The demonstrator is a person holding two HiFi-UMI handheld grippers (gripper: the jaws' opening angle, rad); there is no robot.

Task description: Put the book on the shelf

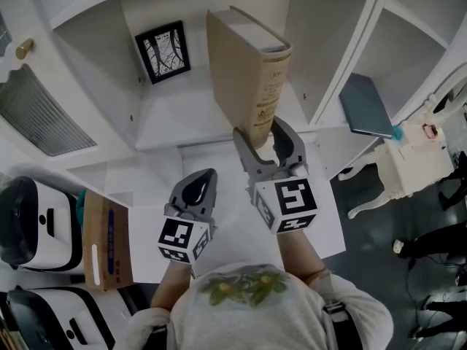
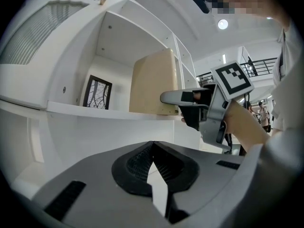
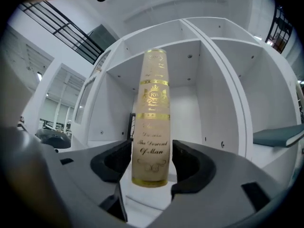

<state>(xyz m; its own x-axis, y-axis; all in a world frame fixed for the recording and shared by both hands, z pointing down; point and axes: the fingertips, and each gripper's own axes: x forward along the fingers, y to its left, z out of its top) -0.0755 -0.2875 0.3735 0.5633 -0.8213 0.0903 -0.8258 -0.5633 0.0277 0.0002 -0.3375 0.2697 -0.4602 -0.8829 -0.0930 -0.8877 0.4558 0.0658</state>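
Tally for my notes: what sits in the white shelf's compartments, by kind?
Books: 2 (tan book standing, grey-blue book lying flat)
Framed picture: 1
Total: 3

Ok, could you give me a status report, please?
Left gripper shut, empty. Right gripper open around book, upright on shelf. Framed picture beside, apart.

The book (image 3: 151, 122) has a matt tan cover that looks like cloth or paper, with shiny gold lettering on its spine. The shelf (image 1: 182, 122) is smooth white painted board with a faint sheen. The left tongs (image 2: 152, 163) and right tongs (image 3: 151, 158) are matt grey plastic with black ribbed pads (image 2: 135, 163).
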